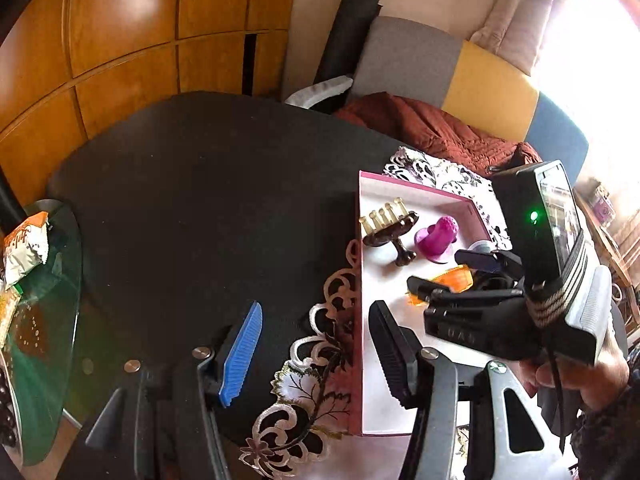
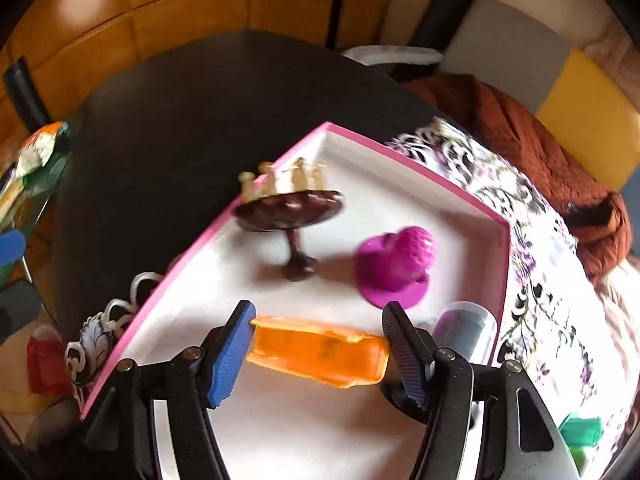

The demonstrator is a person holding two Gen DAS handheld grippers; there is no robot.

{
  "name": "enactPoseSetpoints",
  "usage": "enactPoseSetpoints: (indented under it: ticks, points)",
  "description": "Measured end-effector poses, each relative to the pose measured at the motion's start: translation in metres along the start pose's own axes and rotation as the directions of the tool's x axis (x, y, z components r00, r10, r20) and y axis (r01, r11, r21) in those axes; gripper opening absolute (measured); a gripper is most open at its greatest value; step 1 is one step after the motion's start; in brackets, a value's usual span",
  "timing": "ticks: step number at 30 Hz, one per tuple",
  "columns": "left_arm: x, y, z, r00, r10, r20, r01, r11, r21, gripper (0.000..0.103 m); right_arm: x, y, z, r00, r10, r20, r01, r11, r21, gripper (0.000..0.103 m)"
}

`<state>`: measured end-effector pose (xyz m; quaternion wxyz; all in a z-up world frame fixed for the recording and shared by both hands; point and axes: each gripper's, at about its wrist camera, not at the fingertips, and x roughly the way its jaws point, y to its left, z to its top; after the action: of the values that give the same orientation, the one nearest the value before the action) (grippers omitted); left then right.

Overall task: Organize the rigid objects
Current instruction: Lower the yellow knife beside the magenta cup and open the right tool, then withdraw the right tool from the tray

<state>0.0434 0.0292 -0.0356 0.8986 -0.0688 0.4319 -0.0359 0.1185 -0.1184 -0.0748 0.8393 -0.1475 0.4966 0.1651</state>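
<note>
Right gripper (image 2: 318,346) clamps the orange block (image 2: 318,354) over the box (image 2: 420,168) — blurred; a tube (image 2: 466,330) half-hidden behind its finger. Left gripper (image 1: 316,344) gapes wide, empty.

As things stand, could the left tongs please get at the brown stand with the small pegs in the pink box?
Probably yes. The left tongs are open and empty, and the brown stand sits near the box's left wall with nothing before it. The right tongs, over the orange piece, stay off to its side.

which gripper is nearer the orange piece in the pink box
Right. The right gripper has its fingers either side of the orange piece; the left gripper hangs open over the box's near-left edge.
</note>
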Motion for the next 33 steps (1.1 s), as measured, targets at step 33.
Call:
enactPoseSetpoints:
  ticks: [33]
  points:
    - [-0.010, -0.051, -0.019, 0.999, -0.044, -0.017, 0.045, 0.990, 0.136, 0.056, -0.104, -0.051, -0.080, 0.972, -0.081, 0.219, 0.005, 0.945, 0.327, 0.095]
